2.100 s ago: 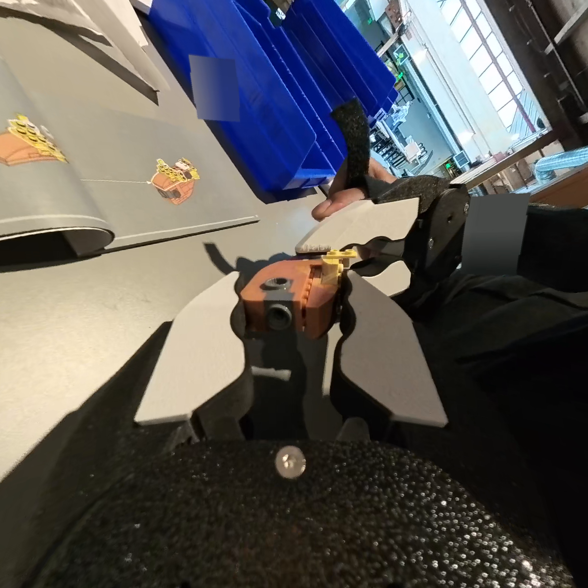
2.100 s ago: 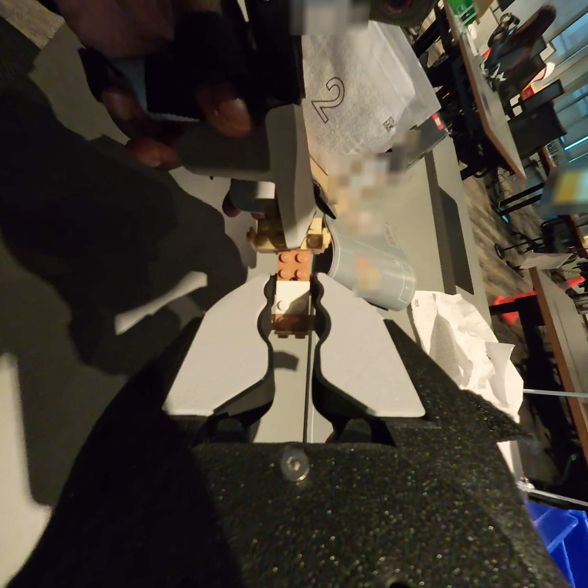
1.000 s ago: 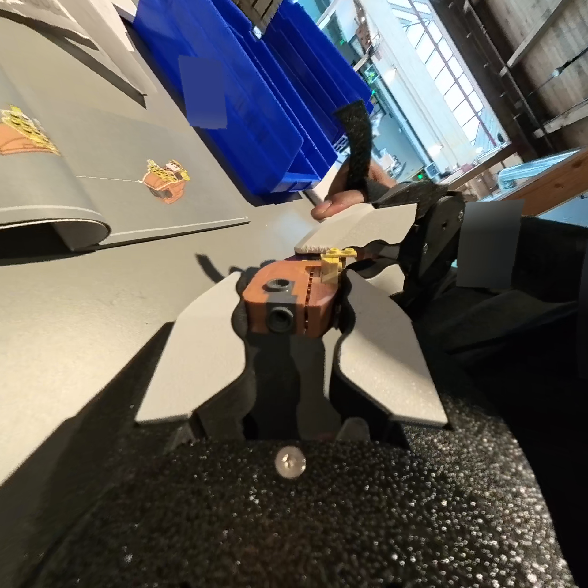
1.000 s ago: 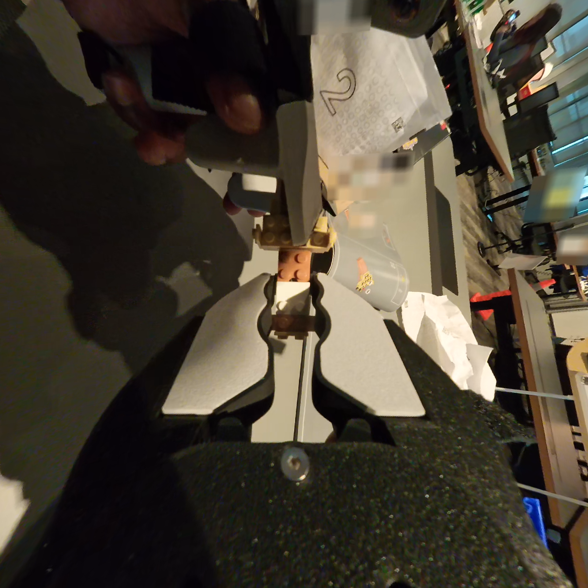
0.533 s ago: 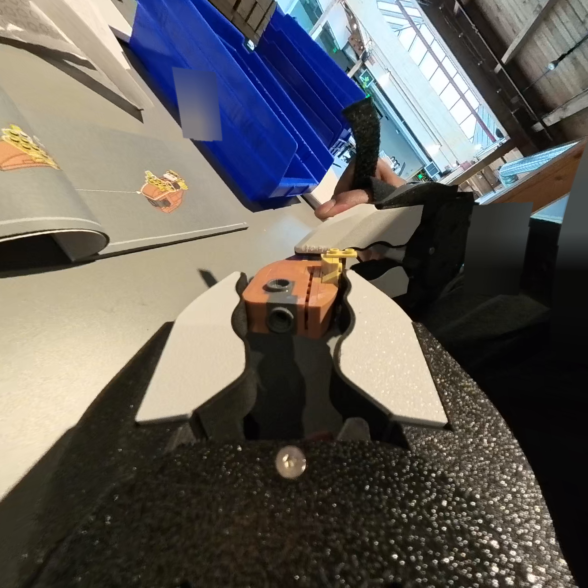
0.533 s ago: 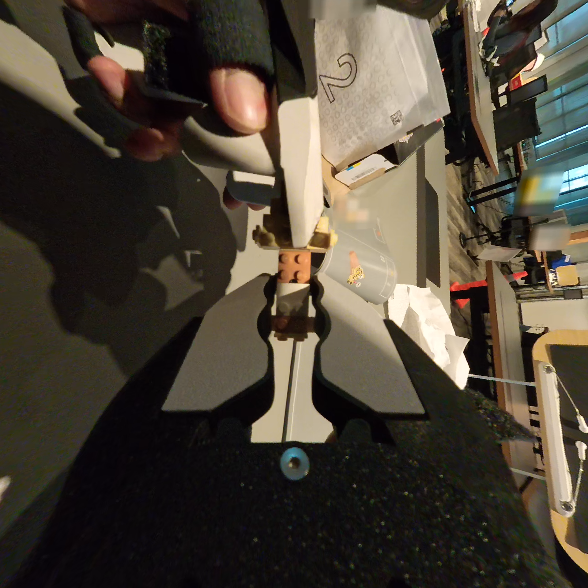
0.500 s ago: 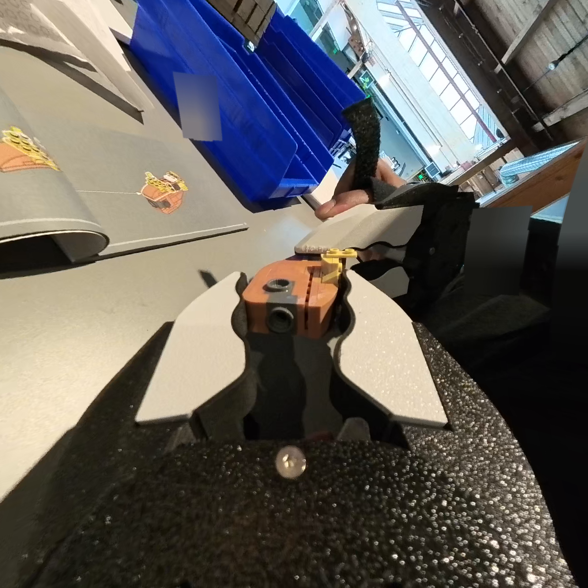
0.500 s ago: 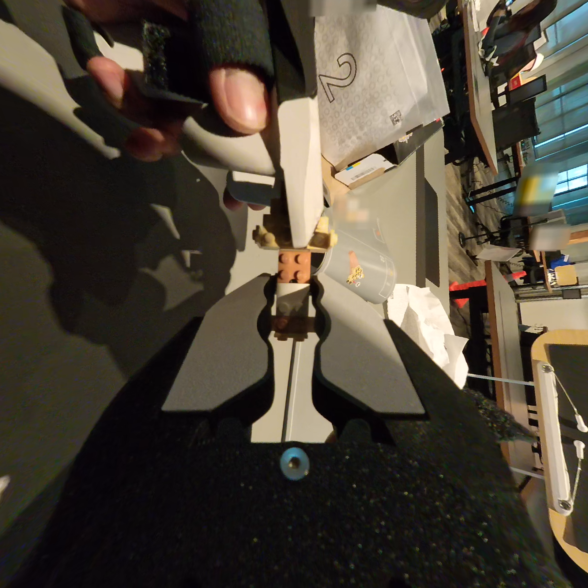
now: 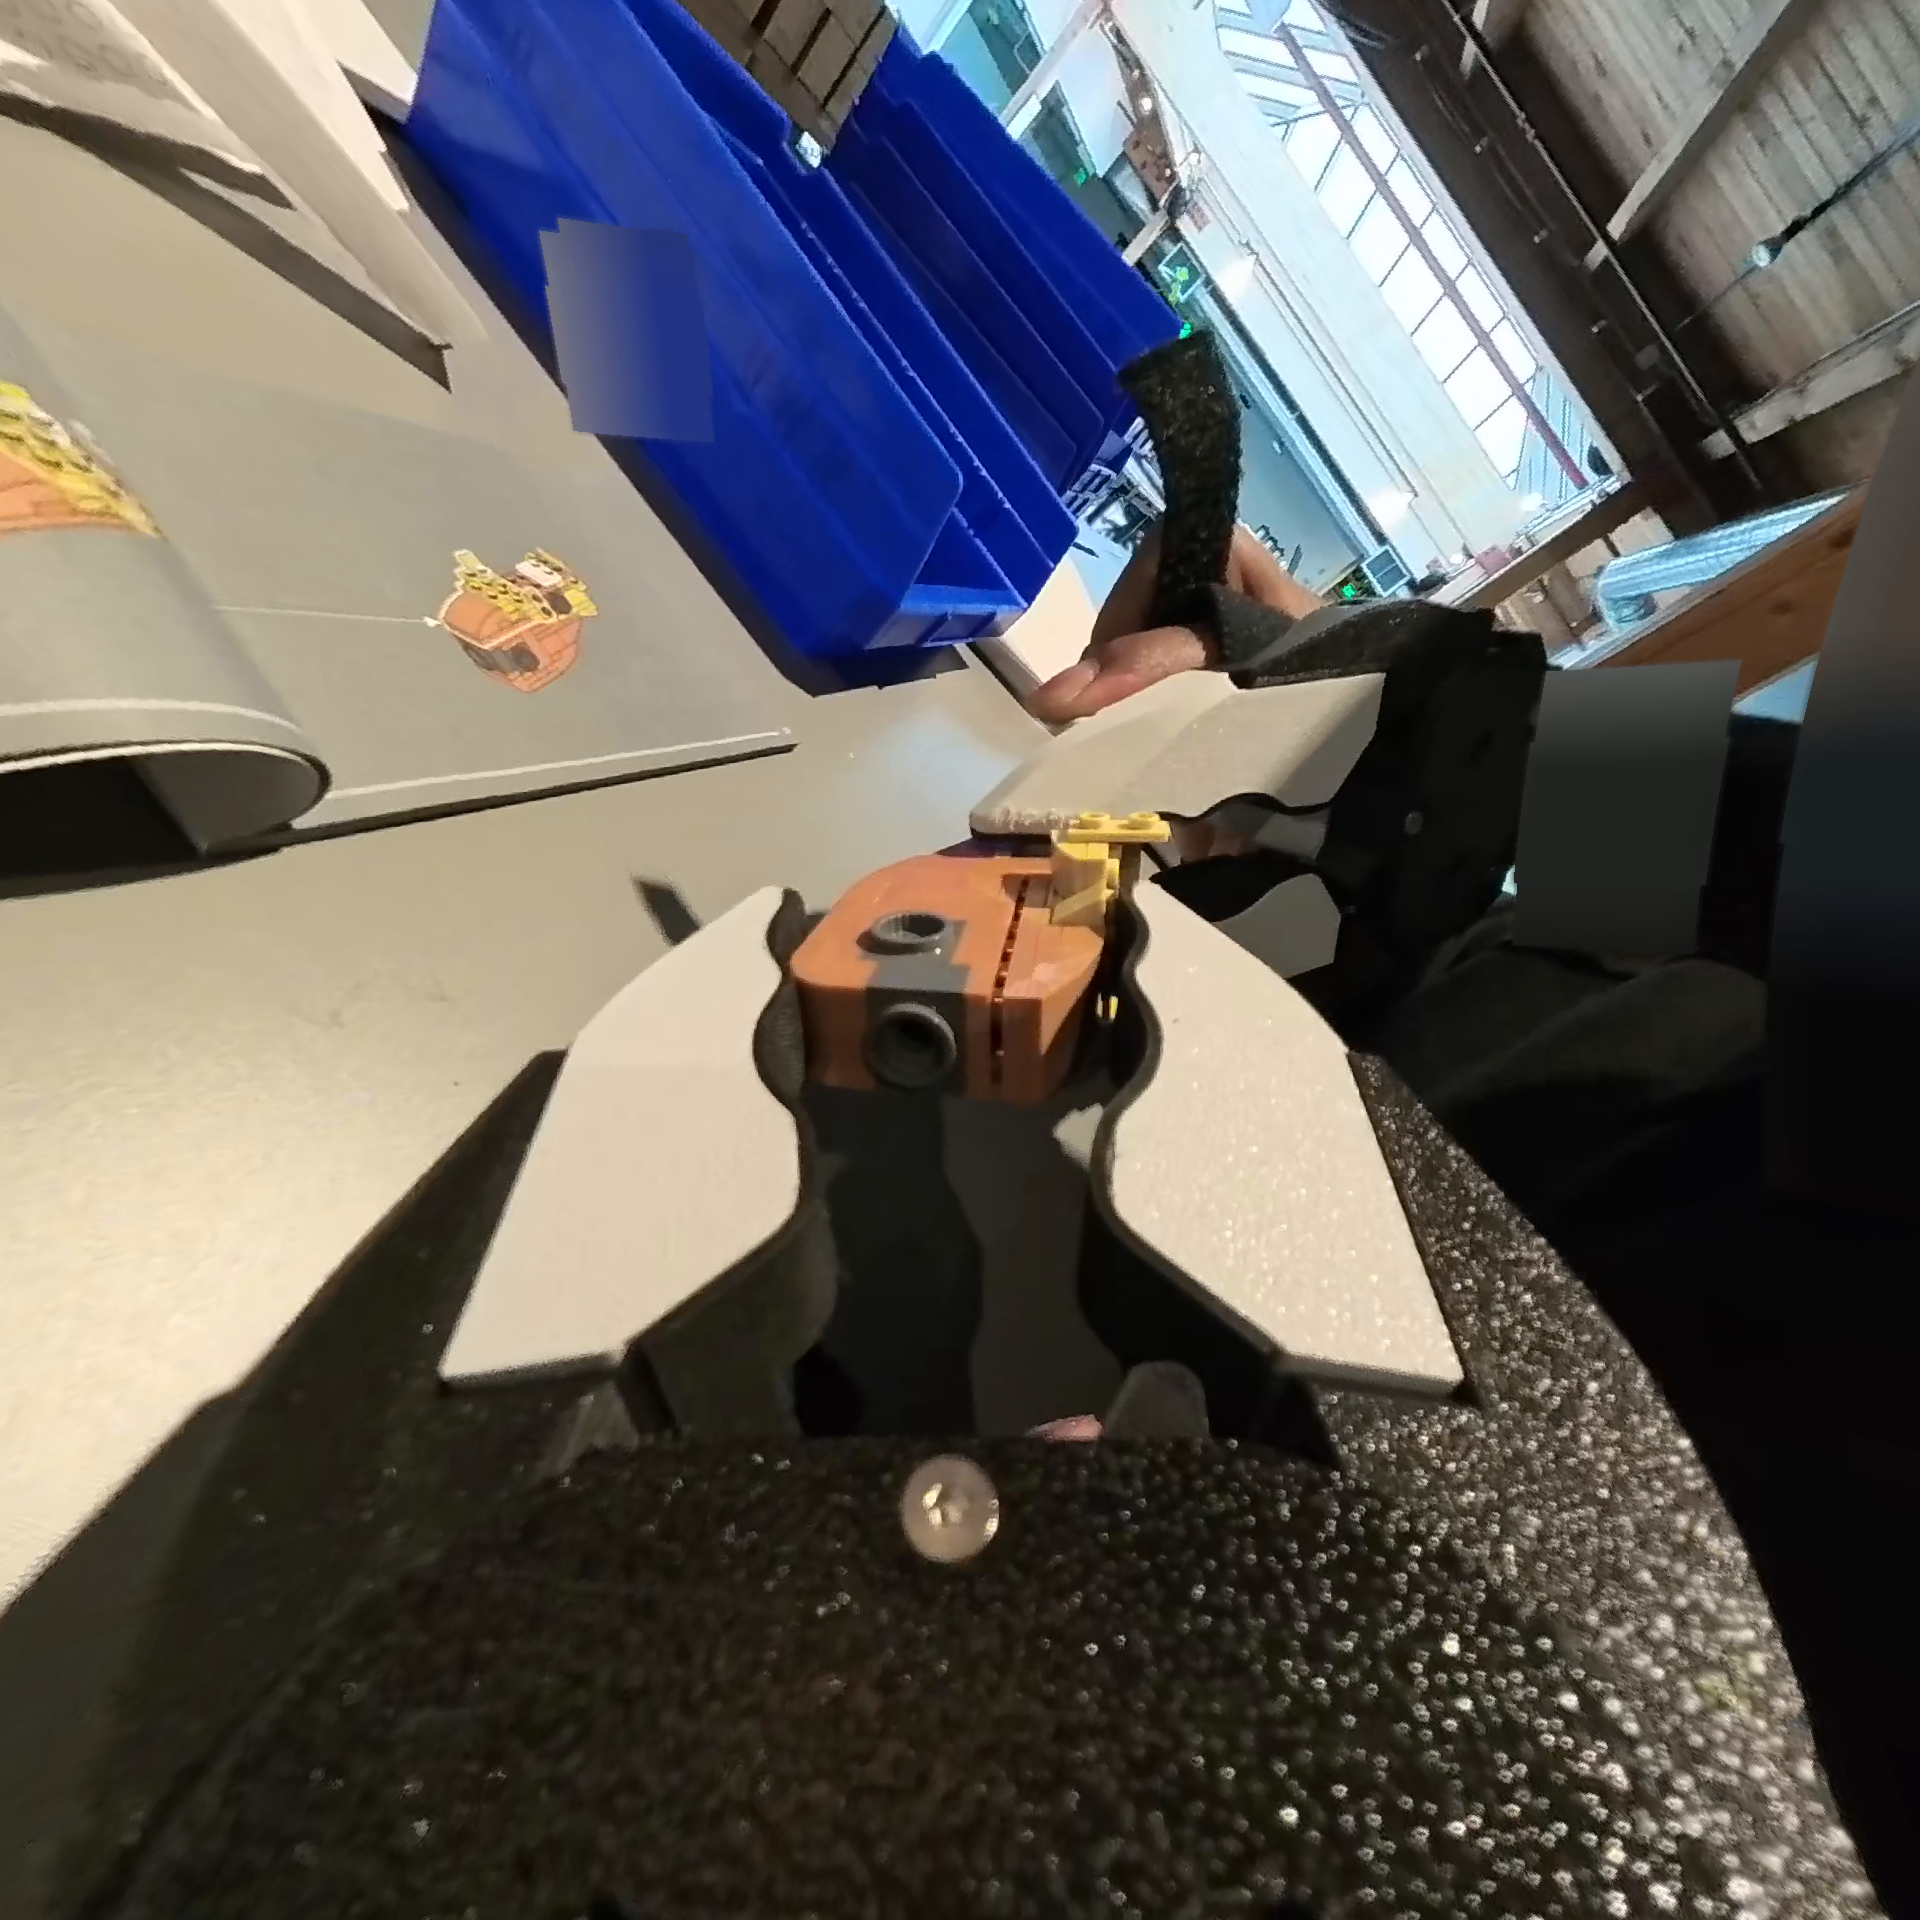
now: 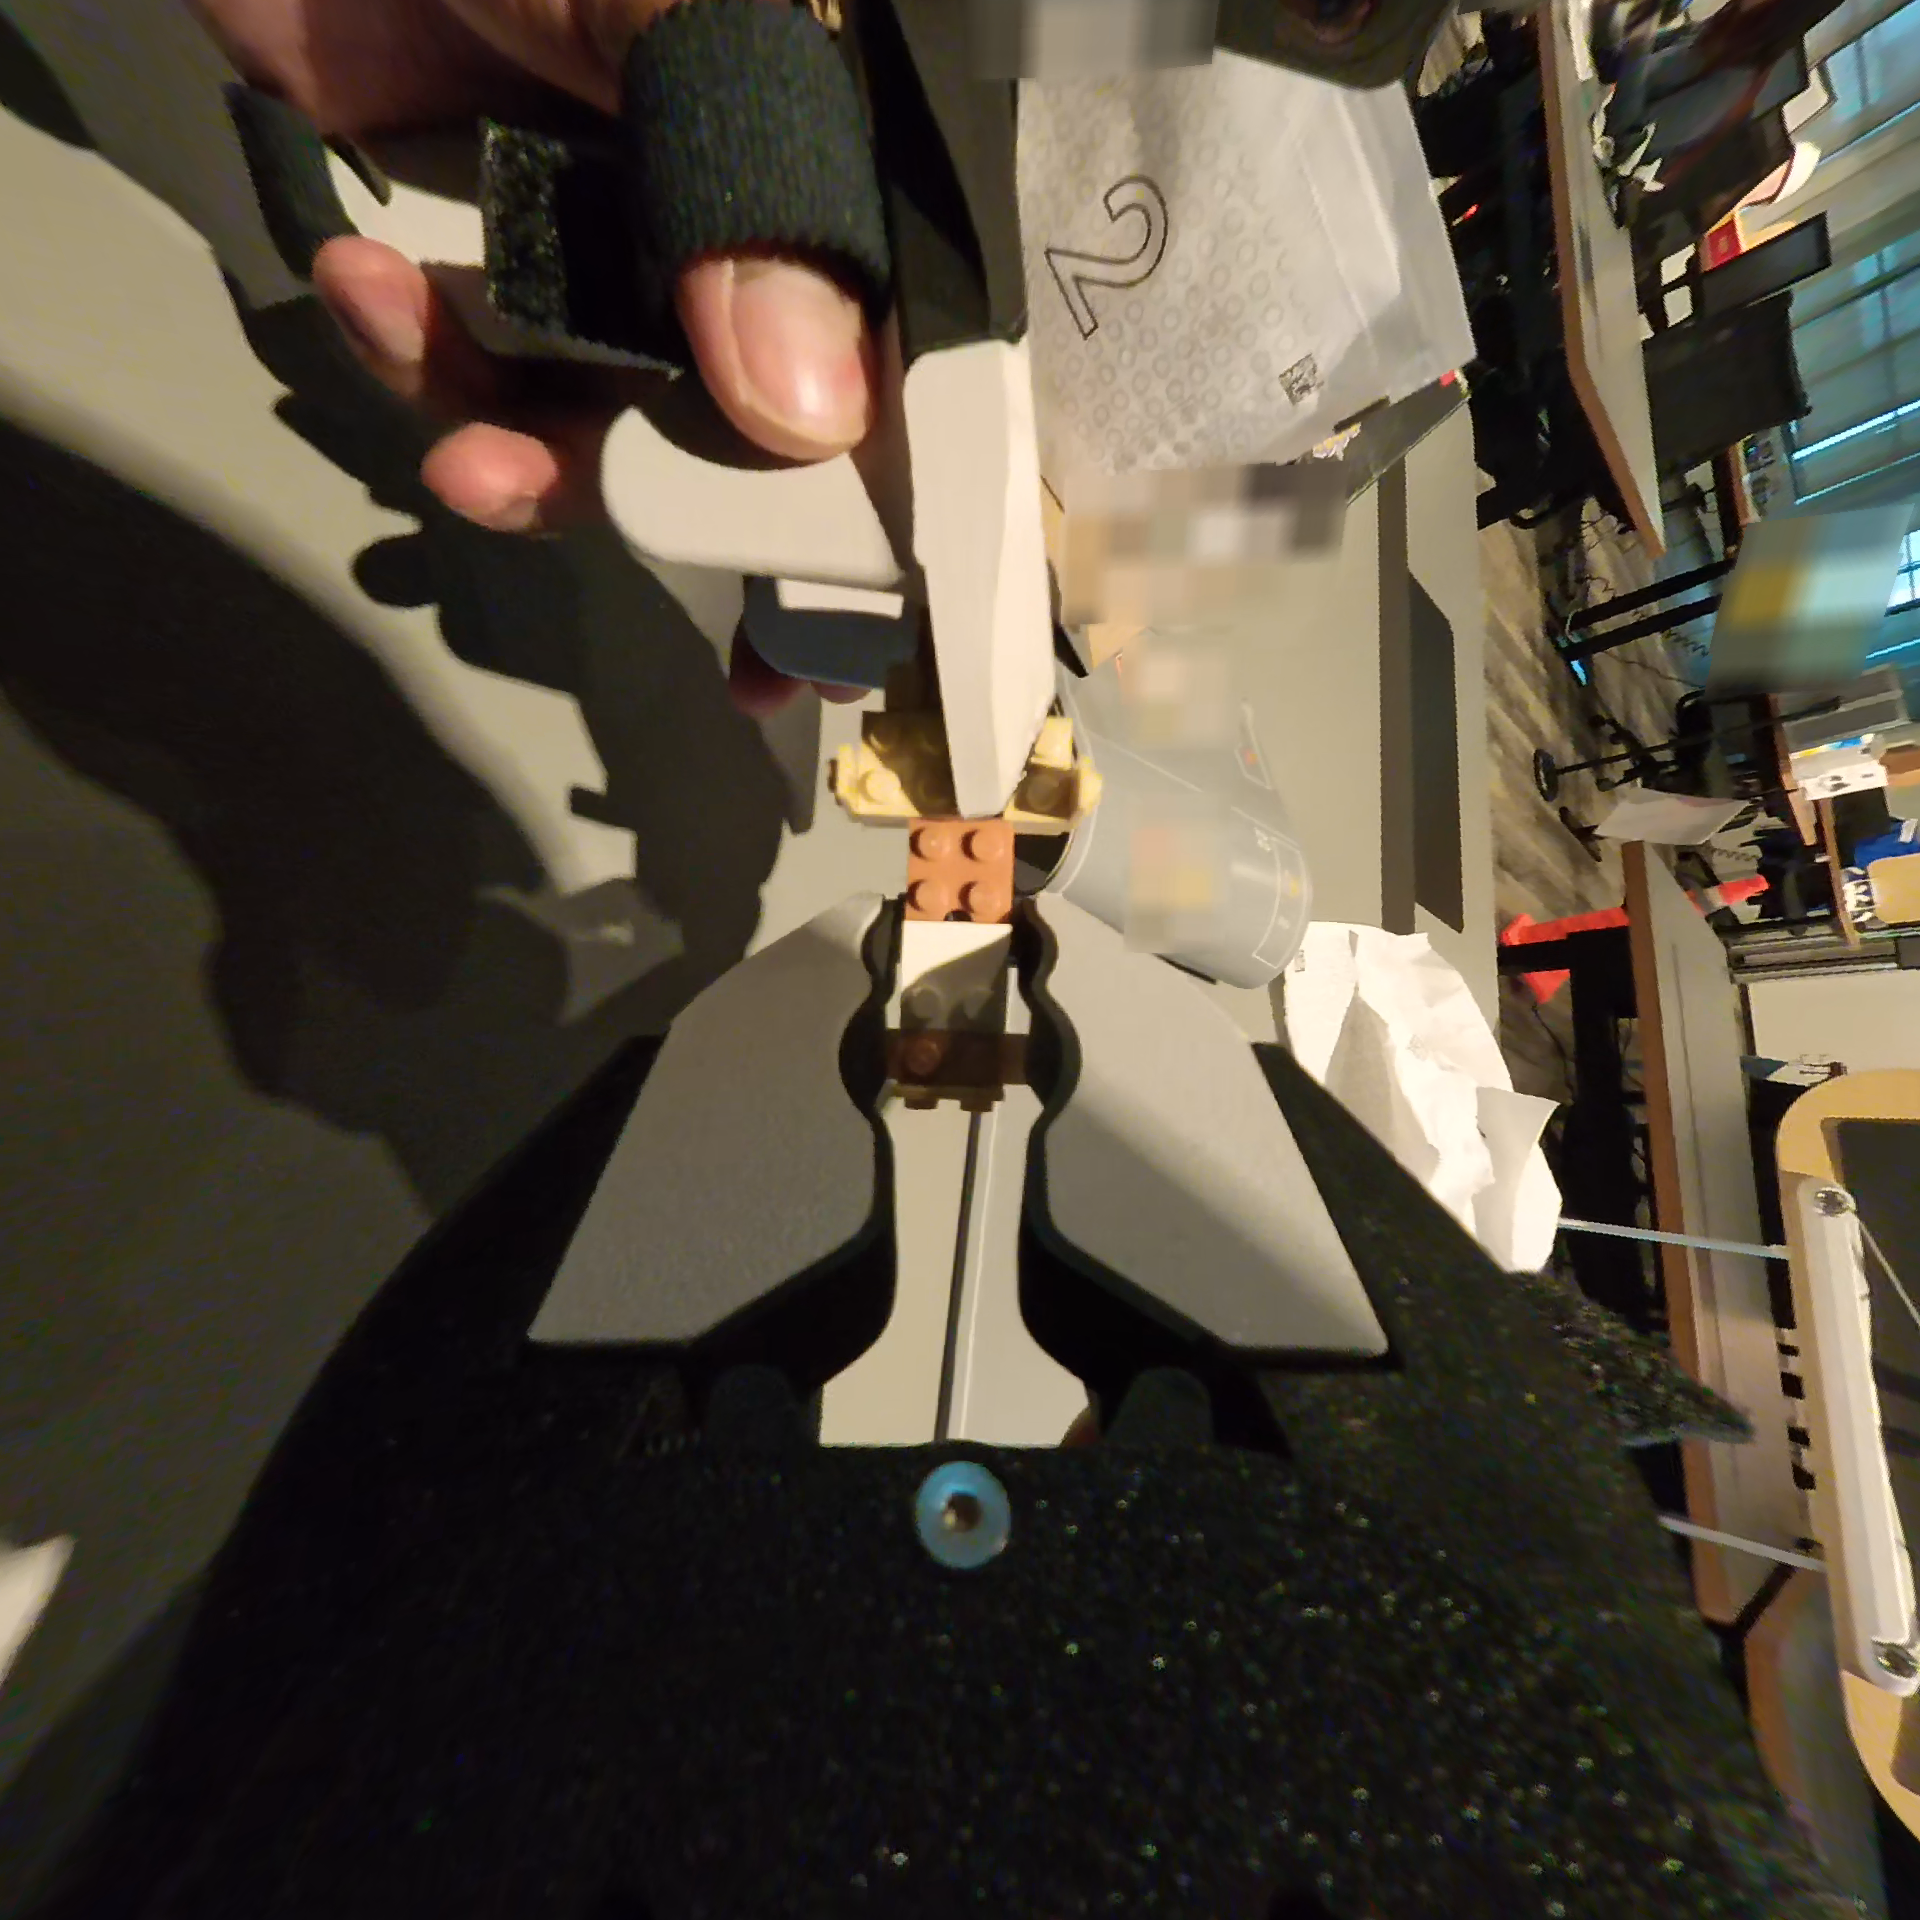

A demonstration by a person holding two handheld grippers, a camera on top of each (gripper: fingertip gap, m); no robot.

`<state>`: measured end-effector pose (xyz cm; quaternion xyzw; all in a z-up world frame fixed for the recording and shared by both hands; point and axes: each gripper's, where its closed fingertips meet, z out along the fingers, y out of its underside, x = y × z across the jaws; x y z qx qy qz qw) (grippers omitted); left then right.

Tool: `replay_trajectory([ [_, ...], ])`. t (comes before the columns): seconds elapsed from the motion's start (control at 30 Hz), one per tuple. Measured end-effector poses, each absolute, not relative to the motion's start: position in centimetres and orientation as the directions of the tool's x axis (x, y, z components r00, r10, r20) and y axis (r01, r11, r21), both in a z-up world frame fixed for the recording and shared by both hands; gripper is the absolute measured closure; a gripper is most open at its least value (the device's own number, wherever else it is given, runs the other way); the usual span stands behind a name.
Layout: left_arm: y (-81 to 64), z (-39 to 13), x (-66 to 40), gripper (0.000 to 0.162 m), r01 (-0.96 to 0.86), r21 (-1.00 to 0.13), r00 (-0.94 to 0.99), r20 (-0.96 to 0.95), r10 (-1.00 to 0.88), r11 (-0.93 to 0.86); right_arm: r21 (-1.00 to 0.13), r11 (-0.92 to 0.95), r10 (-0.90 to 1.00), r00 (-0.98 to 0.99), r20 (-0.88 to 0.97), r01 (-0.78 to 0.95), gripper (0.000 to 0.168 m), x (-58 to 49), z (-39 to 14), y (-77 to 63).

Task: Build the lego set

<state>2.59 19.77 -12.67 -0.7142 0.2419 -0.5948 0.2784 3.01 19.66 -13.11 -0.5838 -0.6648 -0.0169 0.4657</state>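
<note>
Left wrist view: bright daylight from windows (image 9: 1455, 343) far right, slightly overexposed. Grey table (image 9: 260, 1039) evenly lit; short soft shadows. Near foreground soft, sparkle on black housing. Straight lines bow at edges.

Right wrist view: dim, warm cast. Hard dark shadows across table (image 10: 208, 831) on left. Far right background blurred, smeared near edges; strong wide-angle curvature.

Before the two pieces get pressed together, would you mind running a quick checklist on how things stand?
1. left gripper clamped on the brown hull: ok.
2. right gripper clamped on the small brown-and-white stack: ok.
3. Stack meeting the tan pieces of the hull: touching, ok.
4. Studs fully seated: cannot tell.
5. Instruction booklet open on the table: ok.
</note>
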Motion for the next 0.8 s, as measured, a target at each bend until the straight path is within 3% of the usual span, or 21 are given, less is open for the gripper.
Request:
replay_trajectory([
  [0.5,19.6,-12.1,2.5,0.107,-0.044,-0.746,0.195,0.646,-0.738,-0.664,-0.481,0.351,0.711,0.105,0.695,0.803,0.147,3.0,-12.5,19.6],
  [0.8,19.9,-11.1,2.2,0.107,-0.043,-0.851,0.219,0.504,-0.836,-0.524,-0.450,0.436,0.608,0.114,0.786,0.780,0.146,2.6,-11.7,19.8],
])
